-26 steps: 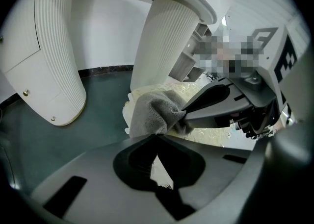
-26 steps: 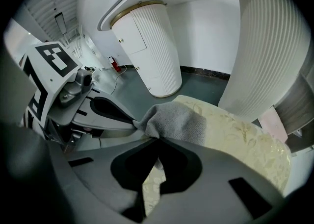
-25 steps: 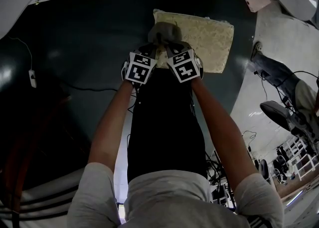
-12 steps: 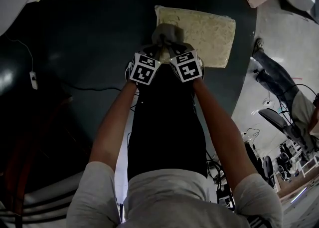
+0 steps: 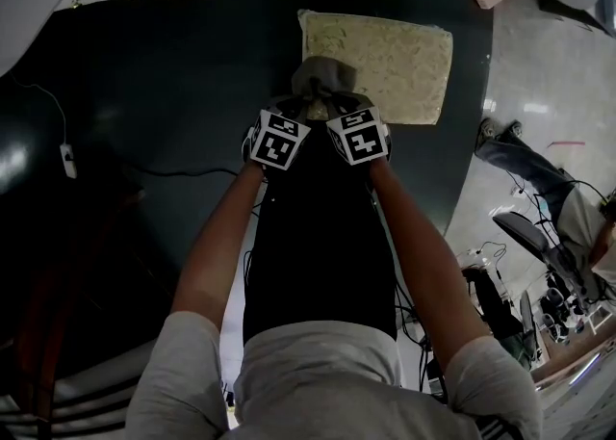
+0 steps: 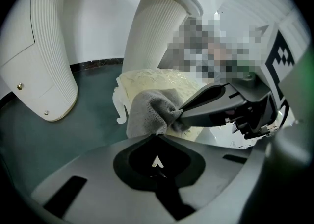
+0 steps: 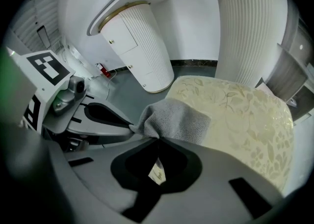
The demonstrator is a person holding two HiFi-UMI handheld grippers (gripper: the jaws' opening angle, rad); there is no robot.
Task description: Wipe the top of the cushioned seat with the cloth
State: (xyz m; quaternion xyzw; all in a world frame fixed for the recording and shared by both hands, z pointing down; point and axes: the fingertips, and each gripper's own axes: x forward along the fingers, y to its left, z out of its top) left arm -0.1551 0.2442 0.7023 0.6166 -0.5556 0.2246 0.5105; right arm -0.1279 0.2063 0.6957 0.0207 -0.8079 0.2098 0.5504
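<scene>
Cushioned seat [image 5: 395, 58] lies on the dark floor [image 5: 173, 91] ahead of the person, its pale, leaf-patterned top facing up. The grey cloth [image 5: 323, 78] is bunched over its near left corner, resting on the fabric with part of the bundle hanging past the near edge. The left gripper [image 5: 296, 109] and the right gripper [image 5: 345, 107] sit side by side, almost touching, and each one's jaws are clenched on the near end of the cloth; both gripper views show the grey weave pinched right at the jaw tips.

Over the last second the pair of grippers has drawn back a little toward the person, and the cloth has slid with them from further in on the cushion down to its near edge. That reads as the end of a pulling stroke along the left side. Most of the top, to the right and toward the far edge, shows bare beyond the cloth, so the wiping looks only partly done, and further passes across that area seem called for
</scene>
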